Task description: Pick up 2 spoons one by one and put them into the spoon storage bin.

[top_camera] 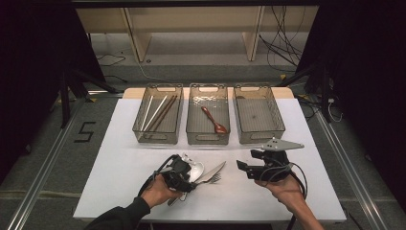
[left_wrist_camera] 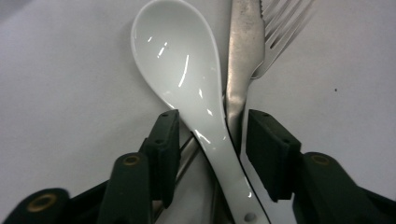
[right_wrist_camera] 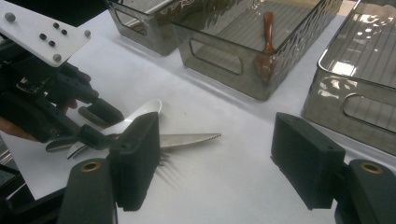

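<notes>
Left gripper (left_wrist_camera: pixel 212 140) low over cutlery pile at near centre of white table (top_camera: pixel 119 143); jaws straddle handle of white ceramic spoon (left_wrist_camera: pixel 182 70), gaps visible both sides, pads not pressing: released. Knife (left_wrist_camera: pixel 243 60) lies just right of spoon, touching it; handle hidden under jaws. Fork (left_wrist_camera: pixel 280 28) beyond knife, tines cut off at frame edge. Right gripper (right_wrist_camera: pixel 215 163) hovers well right of pile, jaws wide, nothing between. Far side: three mesh bins; left holds chopsticks (top_camera: pixel 158 112), middle holds brown spoon (top_camera: pixel 214 120), partly blurred through mesh.
</notes>
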